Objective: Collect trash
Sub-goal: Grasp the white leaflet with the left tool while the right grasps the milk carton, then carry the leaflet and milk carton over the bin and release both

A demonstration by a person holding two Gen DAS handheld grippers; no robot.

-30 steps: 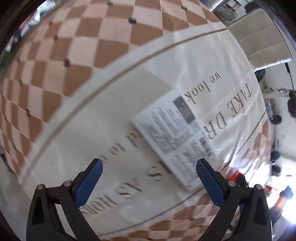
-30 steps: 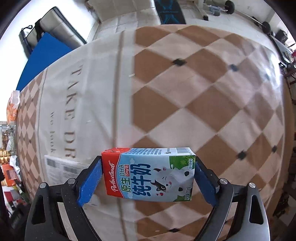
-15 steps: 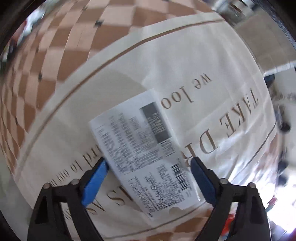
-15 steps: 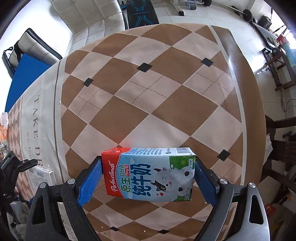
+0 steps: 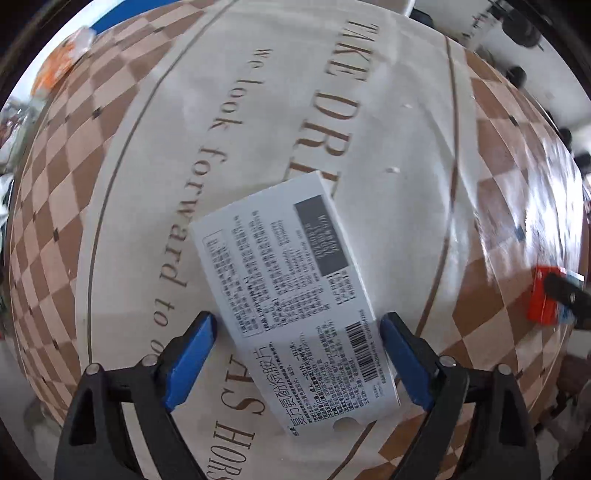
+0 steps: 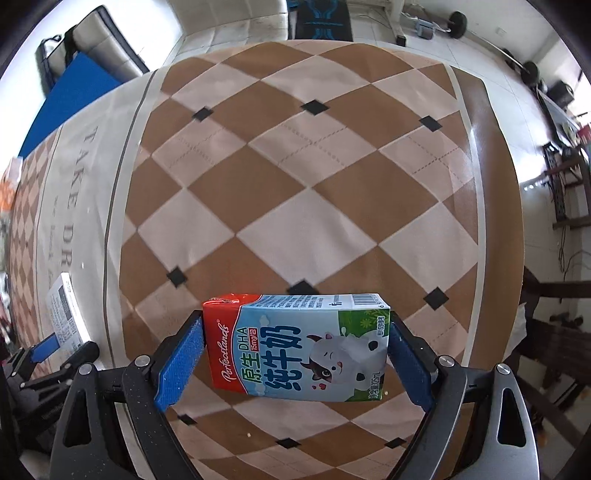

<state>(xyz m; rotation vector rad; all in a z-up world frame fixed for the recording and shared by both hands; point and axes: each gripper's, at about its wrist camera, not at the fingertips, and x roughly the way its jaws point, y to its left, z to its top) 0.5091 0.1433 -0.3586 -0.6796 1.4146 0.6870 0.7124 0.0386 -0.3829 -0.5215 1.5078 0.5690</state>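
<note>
Lying flat on the tablecloth (image 5: 369, 122) is a thin white cardboard box (image 5: 295, 295), rectangular, matte, dense with black print, a grey panel and a barcode, and a small semicircular notch in its near edge. It sits on the cloth's cream centre band, covering part of the brown serif lettering. Left gripper (image 5: 297, 354): points straight down over the box, blue pads on black plastic arms; jaws opening, box's near end between them, right pad at the box edge, left pad clear of it, no pressing contact seen. Right gripper (image 6: 295, 354): clamped on a carton (image 6: 297, 343), a small brick-shaped milk pack, glossy, red end panel, blue-and-green face with a cartoon cow; pads press both short ends, carton held clear of the cloth. In the right wrist view the box shows well to the carton's left, with the left gripper's blue pad beside it. Cloth: smooth, slightly shiny, brown-and-cream diamond check with small black squares and dashed stitch lines, brown outer border. Beyond the cloth: pale tiled floor (image 6: 424, 48), padded white seat (image 6: 122, 48), blue mat (image 6: 70, 107), barbell weights (image 6: 458, 24), dark wooden chair (image 6: 554, 332).
</note>
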